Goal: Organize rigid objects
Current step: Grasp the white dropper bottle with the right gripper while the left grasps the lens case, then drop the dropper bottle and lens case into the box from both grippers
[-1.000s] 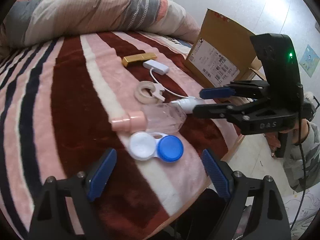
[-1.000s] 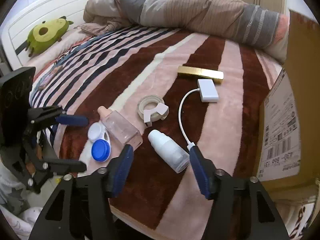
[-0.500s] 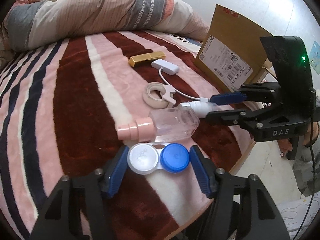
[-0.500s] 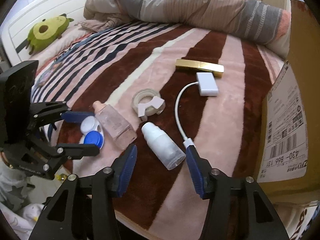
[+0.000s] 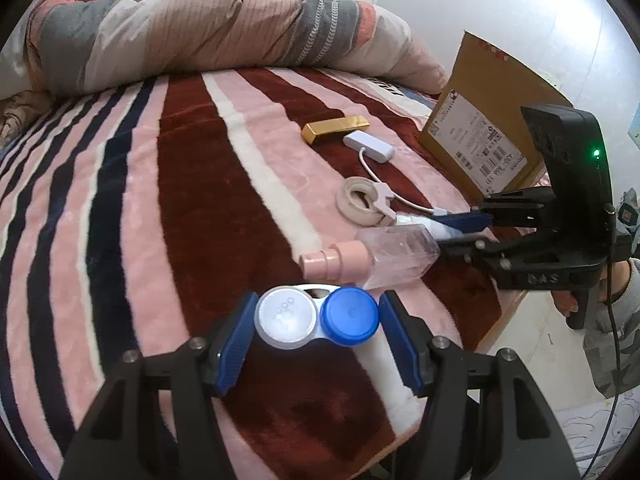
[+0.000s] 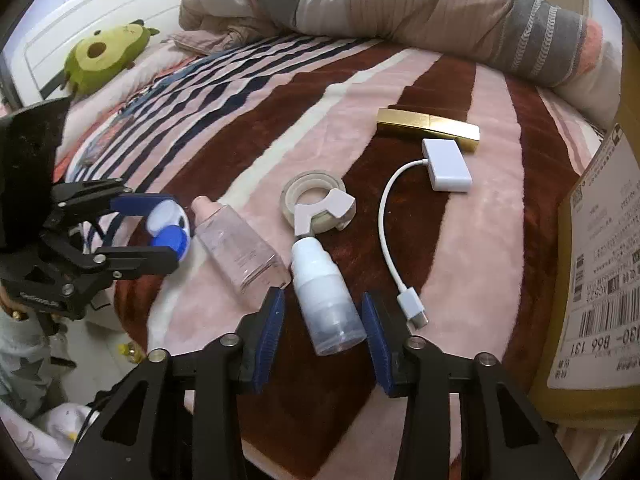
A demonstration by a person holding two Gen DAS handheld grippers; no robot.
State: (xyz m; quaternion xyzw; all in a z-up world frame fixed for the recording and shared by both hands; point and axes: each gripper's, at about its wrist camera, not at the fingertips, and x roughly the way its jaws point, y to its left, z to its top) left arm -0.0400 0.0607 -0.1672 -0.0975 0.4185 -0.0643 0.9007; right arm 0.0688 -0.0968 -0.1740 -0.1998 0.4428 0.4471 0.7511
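Left wrist view: a striped blanket (image 5: 168, 200) covers the bed, rumpled duvet (image 5: 192, 36) behind, box (image 5: 492, 120) right of the blanket. Left gripper (image 5: 318, 330) clamps the lens case (image 5: 316, 318); right gripper (image 6: 322, 320) grips the white bottle (image 6: 326, 300).

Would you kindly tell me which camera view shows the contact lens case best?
The left wrist view: the contact lens case lies close and whole between the left claw pads, white and blue lids both facing the camera. The right wrist view shows it small at the left edge, partly hidden by that claw's fingers.
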